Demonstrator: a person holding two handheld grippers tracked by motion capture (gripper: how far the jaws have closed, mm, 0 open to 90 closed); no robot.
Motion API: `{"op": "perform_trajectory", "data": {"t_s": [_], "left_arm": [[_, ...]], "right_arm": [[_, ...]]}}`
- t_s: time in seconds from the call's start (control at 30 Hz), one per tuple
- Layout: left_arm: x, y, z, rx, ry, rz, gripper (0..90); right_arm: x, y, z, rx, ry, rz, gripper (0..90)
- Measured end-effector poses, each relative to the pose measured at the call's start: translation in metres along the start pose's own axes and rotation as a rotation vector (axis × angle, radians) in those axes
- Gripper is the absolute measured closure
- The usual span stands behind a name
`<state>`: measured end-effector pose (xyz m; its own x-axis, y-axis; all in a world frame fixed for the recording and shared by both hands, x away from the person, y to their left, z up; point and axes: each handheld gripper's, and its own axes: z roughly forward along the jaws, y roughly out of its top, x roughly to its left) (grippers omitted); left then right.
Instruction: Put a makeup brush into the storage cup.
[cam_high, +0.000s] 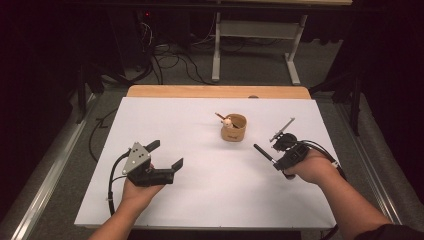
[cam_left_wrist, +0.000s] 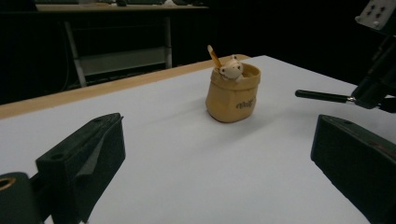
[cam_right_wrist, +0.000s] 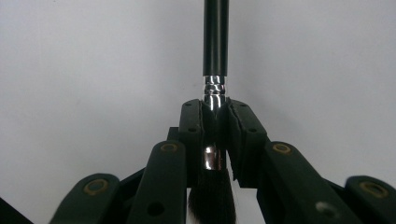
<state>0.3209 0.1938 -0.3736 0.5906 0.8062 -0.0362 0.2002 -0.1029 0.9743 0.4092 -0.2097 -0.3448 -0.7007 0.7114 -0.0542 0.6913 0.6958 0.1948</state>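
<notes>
A tan pouch-shaped pot (cam_high: 233, 129) stands on the white sheet (cam_high: 200, 200), right of centre, with a small brush and a pale round piece sticking out of it. In the left gripper view the pot (cam_left_wrist: 232, 95) stands ahead, beyond the jaws. My left gripper (cam_high: 167, 154) rests low at the left, open with nothing between its jaws (cam_left_wrist: 219, 154). My right gripper (cam_high: 278, 162) is right of the pot, shut on a black-handled brush (cam_high: 263, 153). In the right gripper view the pads (cam_right_wrist: 215, 112) clamp the silver ferrule, the handle (cam_right_wrist: 215, 37) points away and the dark bristles point back at the camera.
The sheet covers a wooden table whose far edge (cam_high: 215, 91) shows bare. Beyond it are a grey floor, loose cables (cam_high: 170, 60) and a white table frame (cam_high: 250, 45). The right gripper and brush handle (cam_left_wrist: 322, 95) reach into the left gripper view from the right.
</notes>
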Motion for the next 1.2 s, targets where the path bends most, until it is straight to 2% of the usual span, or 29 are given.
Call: {"op": "perform_trajectory", "data": {"t_s": [0.13, 0.2, 0.33, 0.43, 0.57, 0.67, 0.7, 0.73, 0.8, 0.83, 0.87, 0.97, 1.03, 1.07, 1.2], "left_arm": [[0.006, 0.01, 0.008, -0.009, 0.016, 0.008, 3.5], [0.009, 0.014, 0.014, -0.015, 0.027, -0.01, 3.6], [0.011, 0.016, 0.027, -0.022, 0.048, -0.021, 4.1], [0.007, 0.013, 0.036, -0.024, 0.055, -0.011, 4.9], [0.0, 0.005, 0.045, -0.001, 0.051, 0.023, 5.0], [-0.001, 0.0, 0.048, 0.009, 0.048, 0.02, 5.0], [0.0, -0.002, 0.048, 0.009, 0.053, 0.027, 5.2], [0.0, -0.003, 0.048, 0.012, 0.055, 0.033, 5.7], [0.0, -0.006, 0.048, 0.021, 0.068, 0.058, 5.8], [0.001, -0.007, 0.047, 0.023, 0.072, 0.06, 5.9], [0.002, -0.009, 0.047, 0.024, 0.079, 0.063, 5.9], [0.001, -0.014, 0.048, 0.046, 0.104, 0.106, 6.0], [0.0, -0.019, 0.05, 0.07, 0.111, 0.151, 6.1], [-0.003, -0.021, 0.051, 0.078, 0.112, 0.194, 6.8], [-0.01, -0.024, 0.055, 0.102, 0.134, 0.281, 8.5]], "right_arm": [[0.004, 0.004, -0.004, 0.006, 0.011, -0.013, 79.0], [0.007, 0.005, -0.004, 0.008, 0.012, -0.017, 79.0], [0.011, 0.009, -0.005, 0.008, 0.015, -0.04, 79.1], [0.015, 0.012, -0.004, 0.018, 0.026, -0.053, 79.1], [0.021, 0.013, -0.004, 0.024, 0.03, -0.068, 79.0], [0.025, 0.014, -0.004, 0.016, 0.039, -0.078, 79.0], [0.028, 0.014, -0.004, 0.018, 0.039, -0.067, 79.0], [0.029, 0.015, -0.003, 0.015, 0.047, -0.096, 79.0], [0.034, 0.016, -0.003, 0.014, 0.045, -0.106, 79.0], [0.034, 0.016, -0.002, 0.014, 0.052, -0.131, 79.0], [0.037, 0.017, -0.001, 0.01, 0.051, -0.132, 79.0], [0.044, 0.02, 0.0, 0.009, 0.058, -0.168, 79.0], [0.049, 0.022, 0.0, 0.008, 0.057, -0.182, 79.0], [0.051, 0.023, -0.001, 0.007, 0.055, -0.193, 79.0], [0.058, 0.028, -0.002, 0.015, 0.069, -0.22, 79.0]]}}
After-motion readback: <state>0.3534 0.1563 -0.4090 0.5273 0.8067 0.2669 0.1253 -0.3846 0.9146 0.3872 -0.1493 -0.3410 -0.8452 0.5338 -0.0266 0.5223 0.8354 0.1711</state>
